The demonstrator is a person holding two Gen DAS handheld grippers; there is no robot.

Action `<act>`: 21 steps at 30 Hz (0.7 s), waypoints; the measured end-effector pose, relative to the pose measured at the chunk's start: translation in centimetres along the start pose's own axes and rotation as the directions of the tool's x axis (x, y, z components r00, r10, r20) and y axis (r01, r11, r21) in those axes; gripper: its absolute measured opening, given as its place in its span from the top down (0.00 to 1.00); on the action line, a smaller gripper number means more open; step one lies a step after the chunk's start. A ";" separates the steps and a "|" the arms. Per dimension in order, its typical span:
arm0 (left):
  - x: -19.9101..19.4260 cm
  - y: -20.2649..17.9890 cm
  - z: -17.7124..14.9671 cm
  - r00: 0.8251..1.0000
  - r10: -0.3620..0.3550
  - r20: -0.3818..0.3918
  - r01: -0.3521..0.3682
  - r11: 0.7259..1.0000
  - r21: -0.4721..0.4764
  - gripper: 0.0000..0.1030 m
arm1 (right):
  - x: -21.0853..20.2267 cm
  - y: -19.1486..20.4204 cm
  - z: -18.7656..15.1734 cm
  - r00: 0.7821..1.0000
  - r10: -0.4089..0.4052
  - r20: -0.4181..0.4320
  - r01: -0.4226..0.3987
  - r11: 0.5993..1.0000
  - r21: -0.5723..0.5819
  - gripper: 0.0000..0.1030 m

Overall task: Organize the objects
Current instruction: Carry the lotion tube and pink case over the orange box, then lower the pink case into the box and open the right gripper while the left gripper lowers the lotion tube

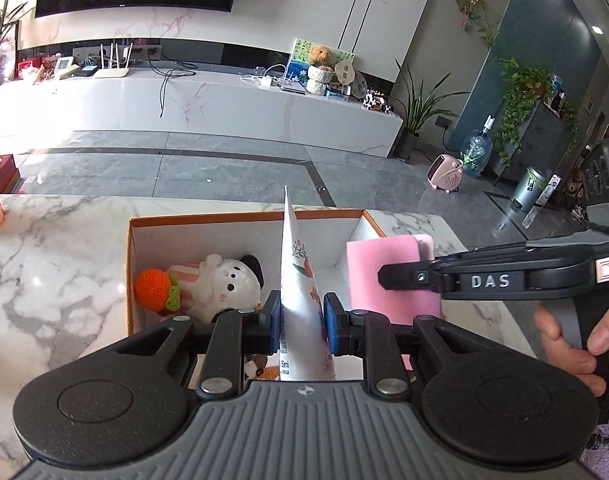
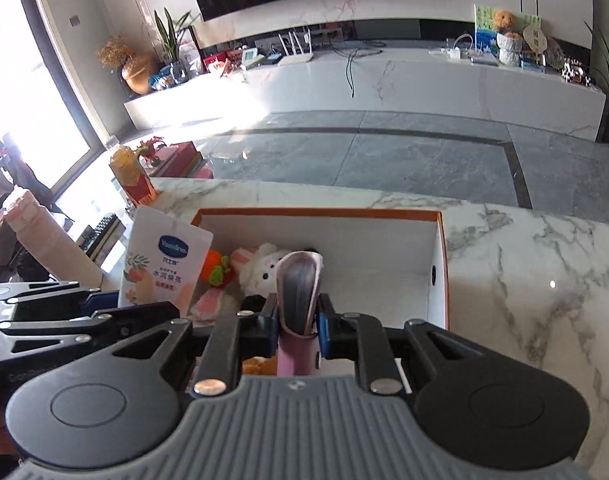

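A: Which step is this?

B: Carrying. The left gripper pinches a floral tube and the right gripper pinches a pink case, both above the box on the tabletop.

A: Next?

B: Probably lower each beside the plush toy at ten o'clock, then spread the jaws.

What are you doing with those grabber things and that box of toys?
A person is tidying things into a white box with an orange rim on a marble table. The left gripper is clamped on a white flowery tube, and the right gripper is clamped on a pink pouch. Both are held above the box. A white plush bunny and a crocheted orange toy already lie inside.
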State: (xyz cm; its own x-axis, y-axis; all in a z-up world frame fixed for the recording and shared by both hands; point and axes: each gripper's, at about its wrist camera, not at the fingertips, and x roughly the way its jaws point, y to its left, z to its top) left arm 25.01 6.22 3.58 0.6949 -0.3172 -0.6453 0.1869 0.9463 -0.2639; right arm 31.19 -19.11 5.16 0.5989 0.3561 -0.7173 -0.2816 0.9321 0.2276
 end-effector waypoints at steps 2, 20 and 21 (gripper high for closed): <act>1.2 0.5 -0.1 1.000 -0.007 -0.019 0.007 1.000 -0.016 0.75 | 2.1 -0.8 0.1 0.999 -0.002 -0.042 0.003 1.000 0.016 0.81; 6.7 3.1 -1.0 0.989 -0.089 -0.121 0.078 0.993 -0.088 0.75 | 14.3 -5.8 -1.8 0.907 0.180 -0.381 -0.049 0.943 0.330 0.81; 6.7 3.2 -1.1 0.989 -0.089 -0.122 0.078 0.993 -0.090 0.75 | 14.6 -5.7 -1.9 0.901 0.206 -0.382 -0.067 0.936 0.345 0.81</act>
State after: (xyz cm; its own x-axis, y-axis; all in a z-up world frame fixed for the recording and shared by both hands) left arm 29.51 7.05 -2.35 0.5856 -0.4057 -0.7017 0.1774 0.9089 -0.3774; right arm 40.14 -19.32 -7.85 0.1952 0.4874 -0.8511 -0.0450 0.8713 0.4887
